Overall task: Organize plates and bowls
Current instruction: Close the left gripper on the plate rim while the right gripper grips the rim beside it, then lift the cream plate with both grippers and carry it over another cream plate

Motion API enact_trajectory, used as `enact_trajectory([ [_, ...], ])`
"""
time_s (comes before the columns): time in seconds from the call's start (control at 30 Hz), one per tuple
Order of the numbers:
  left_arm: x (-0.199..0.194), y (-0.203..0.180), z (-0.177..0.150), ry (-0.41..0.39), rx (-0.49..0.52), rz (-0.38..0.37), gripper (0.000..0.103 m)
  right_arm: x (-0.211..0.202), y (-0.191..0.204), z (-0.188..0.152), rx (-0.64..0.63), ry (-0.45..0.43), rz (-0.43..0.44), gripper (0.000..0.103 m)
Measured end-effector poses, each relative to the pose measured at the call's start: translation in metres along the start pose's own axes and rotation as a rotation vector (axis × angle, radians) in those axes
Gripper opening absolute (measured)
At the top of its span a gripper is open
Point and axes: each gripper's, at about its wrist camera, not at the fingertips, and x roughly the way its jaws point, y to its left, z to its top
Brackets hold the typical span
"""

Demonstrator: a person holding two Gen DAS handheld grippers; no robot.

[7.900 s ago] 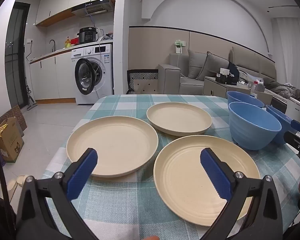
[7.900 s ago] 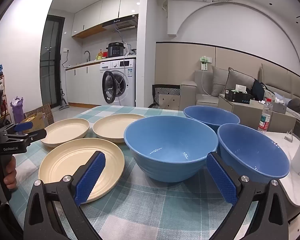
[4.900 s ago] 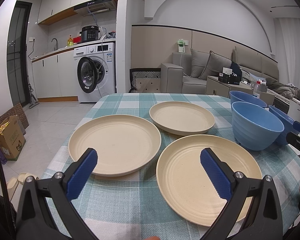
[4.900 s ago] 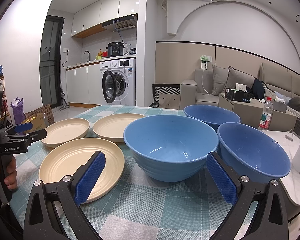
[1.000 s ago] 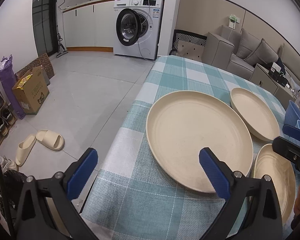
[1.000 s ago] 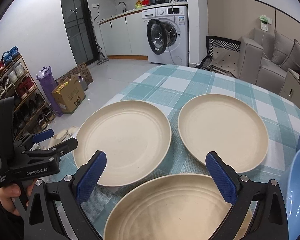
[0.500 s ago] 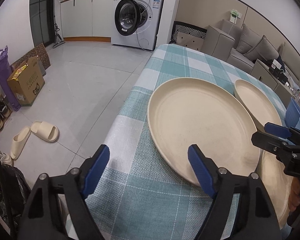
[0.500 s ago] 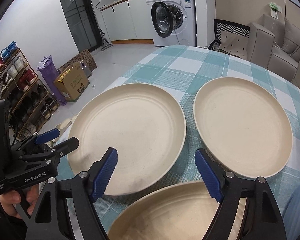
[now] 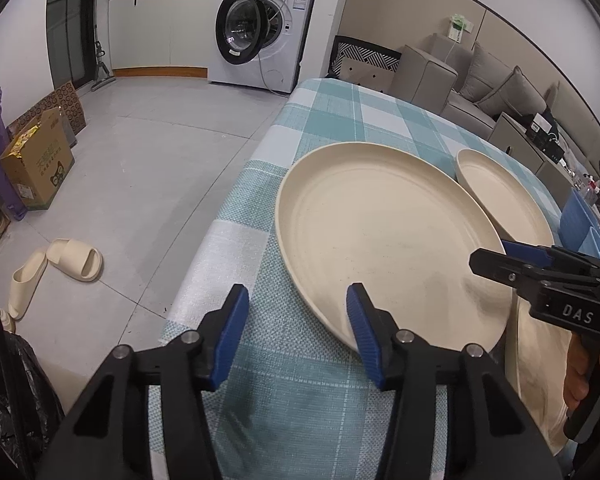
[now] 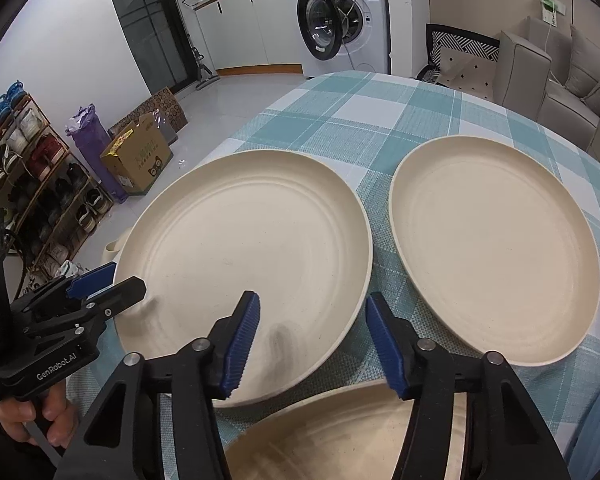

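Checked tablecloth; both grippers low, fingers parted, flanking large plate rim.

Three plates are lying on the table: the left plate beside the far right plate, with the near plate sitting before both.

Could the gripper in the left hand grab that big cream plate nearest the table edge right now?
Probably yes. The left gripper is open, with the large plate's rim already between its fingers. Nothing blocks it; the right gripper straddles another part of the rim.
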Motion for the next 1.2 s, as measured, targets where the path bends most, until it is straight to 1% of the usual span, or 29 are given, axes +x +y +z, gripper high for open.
enact_trajectory([
  [0.07, -0.001, -0.001, 0.000, -0.002, 0.006, -0.017, 0.041, 0.000, 0.001, 0.000, -0.002, -0.003, -0.016, 0.048],
  [0.1, -0.001, -0.002, -0.001, -0.004, 0.010, -0.023, 0.037, 0.000, 0.000, 0.000, -0.002, -0.004, -0.024, 0.043],
  [0.13, -0.001, -0.004, -0.001, -0.006, 0.015, -0.026, 0.035, 0.000, 0.000, 0.000, -0.002, -0.005, -0.034, 0.040],
  [0.17, -0.002, -0.005, -0.001, -0.008, 0.021, -0.028, 0.031, 0.000, -0.001, -0.001, -0.003, -0.005, -0.041, 0.033],
  [0.2, -0.002, -0.006, -0.001, -0.009, 0.026, -0.031, 0.027, 0.000, -0.002, -0.001, -0.003, -0.005, -0.049, 0.029],
  [0.27, -0.002, -0.007, 0.000, -0.010, 0.031, -0.026, 0.027, 0.000, -0.003, -0.001, -0.006, -0.005, -0.050, 0.027],
  [0.37, -0.002, -0.007, 0.000, -0.011, 0.032, -0.025, 0.026, -0.001, -0.001, -0.003, -0.019, -0.010, -0.058, 0.026],
  [0.53, -0.004, -0.008, 0.000, -0.018, 0.045, 0.002, 0.026, -0.003, 0.005, -0.005, -0.042, -0.022, -0.066, 0.026],
  [0.77, -0.012, -0.009, 0.002, -0.041, 0.050, 0.005, 0.025, -0.012, 0.008, -0.004, -0.043, -0.042, -0.068, 0.026],
  [1.2, -0.036, -0.019, 0.005, -0.091, 0.068, -0.004, 0.026, -0.053, 0.011, -0.008, -0.041, -0.109, -0.083, 0.026],
])
